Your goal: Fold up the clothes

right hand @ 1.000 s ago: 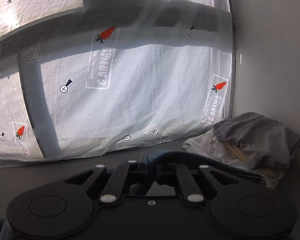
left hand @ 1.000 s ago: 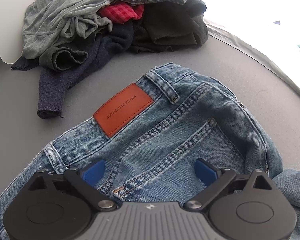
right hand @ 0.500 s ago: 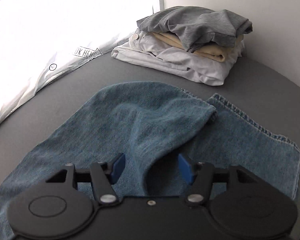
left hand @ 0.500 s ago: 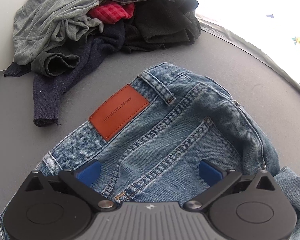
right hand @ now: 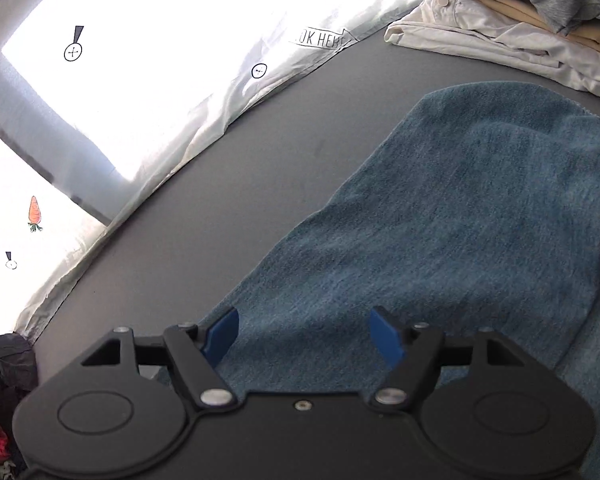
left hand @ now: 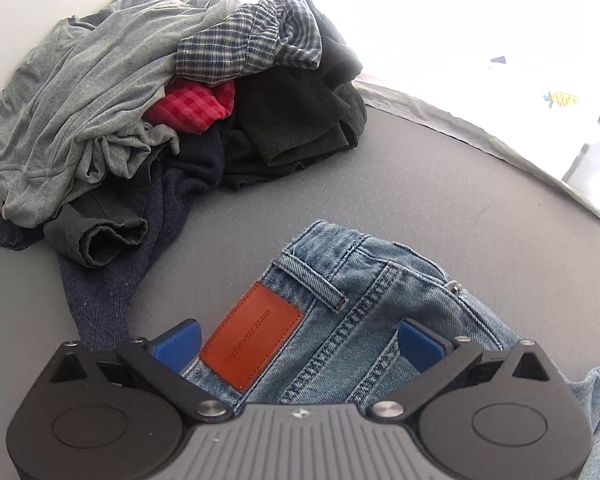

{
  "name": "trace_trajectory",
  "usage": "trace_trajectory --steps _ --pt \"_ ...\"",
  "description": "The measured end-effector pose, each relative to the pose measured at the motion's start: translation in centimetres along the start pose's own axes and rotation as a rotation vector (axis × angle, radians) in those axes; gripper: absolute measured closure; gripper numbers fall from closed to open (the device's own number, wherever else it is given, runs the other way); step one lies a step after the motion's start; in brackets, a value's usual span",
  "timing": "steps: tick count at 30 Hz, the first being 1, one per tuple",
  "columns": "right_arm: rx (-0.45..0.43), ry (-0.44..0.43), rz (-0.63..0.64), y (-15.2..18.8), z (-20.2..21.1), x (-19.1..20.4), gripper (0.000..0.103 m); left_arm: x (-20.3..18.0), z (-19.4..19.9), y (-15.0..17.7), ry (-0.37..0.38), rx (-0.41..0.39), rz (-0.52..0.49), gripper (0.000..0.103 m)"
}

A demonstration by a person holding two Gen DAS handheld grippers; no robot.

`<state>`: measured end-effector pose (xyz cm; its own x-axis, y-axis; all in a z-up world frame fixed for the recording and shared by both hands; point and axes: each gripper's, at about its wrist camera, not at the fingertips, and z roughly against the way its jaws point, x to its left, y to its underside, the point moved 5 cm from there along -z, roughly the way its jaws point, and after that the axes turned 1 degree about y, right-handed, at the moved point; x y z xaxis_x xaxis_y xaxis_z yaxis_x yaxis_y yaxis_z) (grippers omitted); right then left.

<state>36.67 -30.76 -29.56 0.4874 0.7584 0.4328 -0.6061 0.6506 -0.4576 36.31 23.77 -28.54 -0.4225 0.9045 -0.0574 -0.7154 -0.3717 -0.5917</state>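
Observation:
A pair of blue jeans (left hand: 364, 296) lies on the grey surface, waistband up, with an orange leather patch (left hand: 252, 344). My left gripper (left hand: 300, 340) is open, its blue pads (left hand: 178, 344) either side of the waistband and patch, low over the denim. In the right wrist view the jeans' leg (right hand: 460, 216) lies folded over. My right gripper (right hand: 304, 334) is open just above this leg, holding nothing.
A heap of unfolded clothes (left hand: 148, 96) lies at the back left: grey shirt, checked shirt, red cloth, dark knits. A stack of folded clothes (right hand: 520, 16) sits at the far right. A white printed sheet (right hand: 172, 92) borders the grey surface (right hand: 228, 184).
My right gripper opened, let the jeans leg drop folded over, and swung left over it. My left gripper drew back toward the waistband, staying open.

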Motion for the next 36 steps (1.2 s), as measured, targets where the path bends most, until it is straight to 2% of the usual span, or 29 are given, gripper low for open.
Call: trace_trajectory --steps 4,7,11,13,15,16,17,18,19,20,21,22,23,25,27,30,32,34,36 --pt "0.068 -0.069 -0.017 3.0 -1.6 5.9 0.033 0.5 -1.4 -2.3 0.067 -0.009 -0.068 0.000" --pt "0.087 -0.067 0.009 4.9 -2.7 10.2 0.036 0.6 -3.3 -3.7 0.111 0.009 -0.110 0.000" --pt "0.106 0.011 0.055 6.6 -5.0 14.1 0.045 0.3 -6.1 -4.8 0.185 0.067 -0.152 0.000" --pt "0.126 0.065 0.098 7.1 -6.3 15.1 0.056 0.2 -6.9 -5.1 0.200 0.075 -0.168 0.000" --pt "0.147 0.146 0.126 7.7 -7.3 15.6 0.060 0.3 -7.5 -5.4 0.215 0.086 -0.154 0.001" --pt "0.151 0.158 0.125 7.8 -7.6 15.6 0.062 0.4 -7.8 -5.5 0.228 0.094 -0.141 0.002" --pt "0.146 0.167 0.132 7.9 -7.7 15.8 0.063 0.5 -8.1 -5.6 0.251 0.103 -0.121 0.006" --pt "0.150 0.176 0.149 7.9 -7.8 16.0 0.068 0.6 -8.3 -5.6 0.273 0.115 -0.102 0.009" --pt "0.156 0.184 0.168 7.9 -7.8 16.2 0.076 0.6 -8.6 -5.5 0.295 0.128 -0.084 0.017" --pt "0.160 0.184 0.181 7.8 -7.9 16.2 0.084 0.6 -8.7 -5.5 0.310 0.132 -0.072 0.028" --pt "0.162 0.183 0.191 7.8 -7.9 16.3 0.090 0.4 -8.8 -5.3 0.332 0.137 -0.059 0.035" --pt "0.157 0.175 0.193 7.7 -7.8 16.2 0.097 0.3 -8.8 -5.0 0.350 0.138 -0.057 0.050" --pt "0.153 0.165 0.192 7.7 -7.7 16.2 0.101 0.1 -8.8 -4.9 0.349 0.129 -0.062 0.064" --pt "0.136 0.145 0.184 7.4 -7.2 15.9 0.102 -0.6 -8.3 -4.6 0.365 0.115 -0.073 0.079" --pt "0.106 0.117 0.173 7.0 -6.5 16.1 0.102 -0.7 -8.0 -4.9 0.348 0.087 -0.072 0.084" --pt "0.004 0.076 0.153 5.0 -4.4 16.7 0.102 0.0 -6.6 -5.9 0.285 0.021 -0.063 0.086" --pt "-0.057 0.049 0.125 3.1 -3.3 17.1 0.102 1.5 -6.0 -7.0 0.263 -0.009 0.003 0.086" --pt "-0.097 -0.026 0.073 1.1 -2.7 17.8 0.102 3.5 -5.8 -7.9 0.287 -0.027 0.123 0.086" --pt "-0.119 -0.087 0.074 0.1 -3.3 19.6 0.102 4.6 -6.4 -8.0 0.306 -0.014 0.214 0.086"
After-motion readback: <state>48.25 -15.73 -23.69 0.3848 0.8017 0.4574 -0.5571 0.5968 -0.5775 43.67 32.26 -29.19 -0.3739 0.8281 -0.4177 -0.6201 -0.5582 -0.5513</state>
